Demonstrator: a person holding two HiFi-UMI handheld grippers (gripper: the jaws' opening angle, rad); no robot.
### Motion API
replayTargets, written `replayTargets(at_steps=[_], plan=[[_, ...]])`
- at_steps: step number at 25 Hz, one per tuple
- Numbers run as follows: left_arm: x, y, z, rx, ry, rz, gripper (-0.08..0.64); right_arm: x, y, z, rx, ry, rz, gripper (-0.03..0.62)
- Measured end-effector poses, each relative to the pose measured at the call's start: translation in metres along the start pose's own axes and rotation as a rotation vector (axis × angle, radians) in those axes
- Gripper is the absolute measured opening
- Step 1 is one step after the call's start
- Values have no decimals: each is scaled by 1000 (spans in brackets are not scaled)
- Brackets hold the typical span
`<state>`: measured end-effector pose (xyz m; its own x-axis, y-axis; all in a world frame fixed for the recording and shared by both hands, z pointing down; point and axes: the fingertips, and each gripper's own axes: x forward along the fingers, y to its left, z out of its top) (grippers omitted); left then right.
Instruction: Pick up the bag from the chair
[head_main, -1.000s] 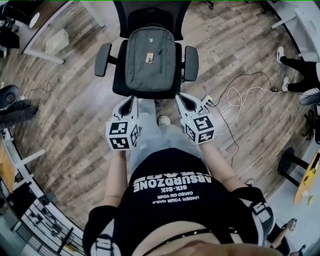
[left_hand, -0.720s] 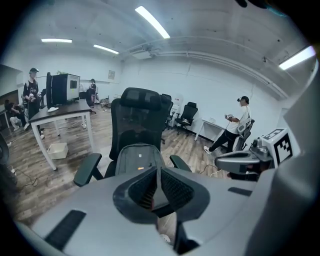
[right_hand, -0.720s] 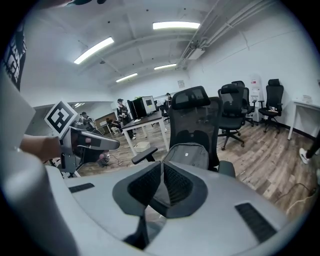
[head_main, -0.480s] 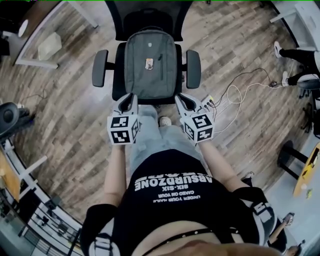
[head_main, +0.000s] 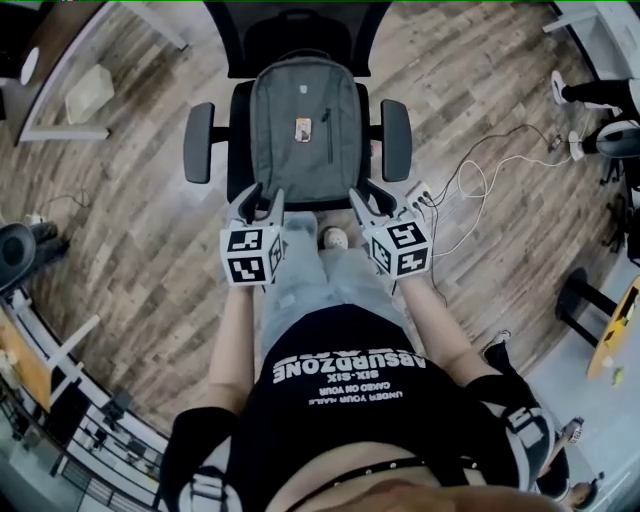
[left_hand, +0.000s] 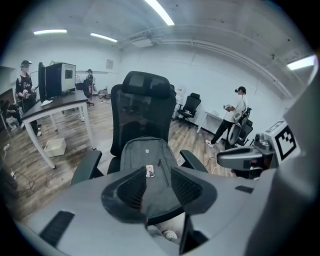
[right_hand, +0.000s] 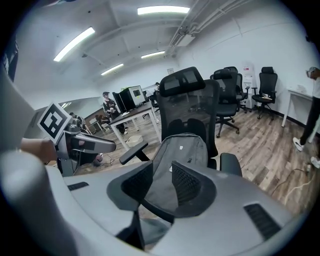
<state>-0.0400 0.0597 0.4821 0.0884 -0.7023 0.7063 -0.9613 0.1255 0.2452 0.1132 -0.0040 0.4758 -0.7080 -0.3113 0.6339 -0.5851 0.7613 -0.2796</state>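
Hovering mid-frame in the head view, the left gripper (head_main: 262, 198) and right gripper (head_main: 369, 194) show jaws spread, just opened, pinching nothing. Beyond them, upper centre, the bag (head_main: 305, 125) rests untouched on the chair (head_main: 199, 141); grasp and lift remain.

A wood-plank floor (head_main: 130, 230) in grey-brown tones runs through a large office with plain white walls (left_hand: 215, 65). Long light strips (left_hand: 160, 11) glow on the white ceiling, and exposed pipes (right_hand: 192, 17) run beside them. On one side stands a dark-topped table (left_hand: 55, 104) on white legs, with a pale box (left_hand: 54, 146) on the floor beneath it. Several black office chairs (right_hand: 264, 85) stand along the far wall near a white desk (right_hand: 301, 92). Loose white cables (head_main: 484, 180) curl across the planks.
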Motion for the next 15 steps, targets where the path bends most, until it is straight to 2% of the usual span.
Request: replayTargets(at_steps=[2, 8, 15], plan=[[10, 7, -1, -1, 9, 10, 153, 8, -5, -2, 17, 17, -9, 137], [32, 28, -6, -13, 31, 38, 173, 27, -17, -13, 46, 52, -40, 160], [55, 38, -16, -56, 76, 23, 193, 48, -29, -21, 74, 79, -71, 185]])
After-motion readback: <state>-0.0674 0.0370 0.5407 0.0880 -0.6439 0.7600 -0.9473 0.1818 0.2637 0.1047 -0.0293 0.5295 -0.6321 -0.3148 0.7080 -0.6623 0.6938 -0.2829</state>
